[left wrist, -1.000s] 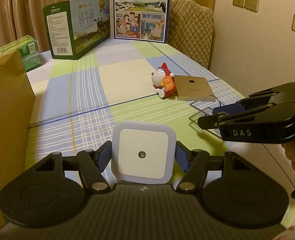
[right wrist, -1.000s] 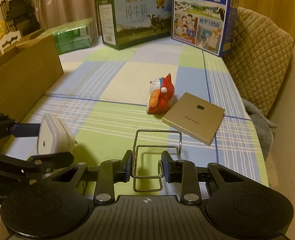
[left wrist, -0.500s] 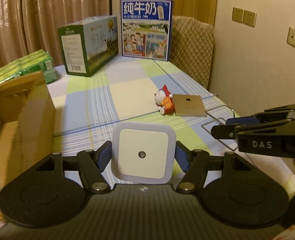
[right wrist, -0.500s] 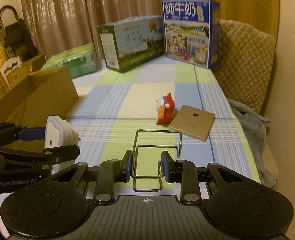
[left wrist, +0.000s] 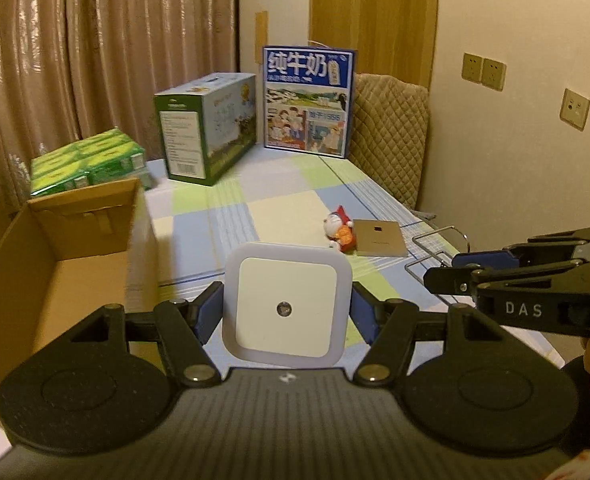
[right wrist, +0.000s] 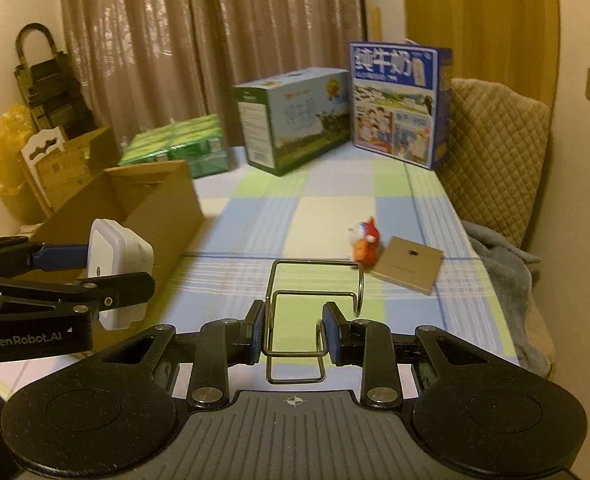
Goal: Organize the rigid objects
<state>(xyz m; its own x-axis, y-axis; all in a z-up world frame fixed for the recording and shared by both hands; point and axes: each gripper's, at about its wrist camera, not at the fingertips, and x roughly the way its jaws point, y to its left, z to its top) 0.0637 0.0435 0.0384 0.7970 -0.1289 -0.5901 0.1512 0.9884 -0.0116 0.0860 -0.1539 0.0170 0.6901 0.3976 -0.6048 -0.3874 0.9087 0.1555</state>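
My left gripper (left wrist: 287,304) is shut on a white square plug-in night light (left wrist: 287,304), held in the air beside the open cardboard box (left wrist: 55,264). It also shows in the right wrist view (right wrist: 115,256). My right gripper (right wrist: 295,328) is shut on a bent metal wire rack (right wrist: 315,284), lifted above the checked tablecloth; the rack also shows in the left wrist view (left wrist: 435,252). A small red and white cat figurine (right wrist: 365,244) and a flat gold box (right wrist: 409,264) lie on the table ahead.
A green milk carton (left wrist: 207,136), a blue milk carton (left wrist: 307,100) and green packs (left wrist: 87,160) stand at the table's far end. A quilted chair (left wrist: 391,136) is at the right, with a grey cloth (right wrist: 503,256) by the table edge.
Both grippers have risen and pulled back with their objects. The table looks farther away and the inside of the cardboard box has come into view.
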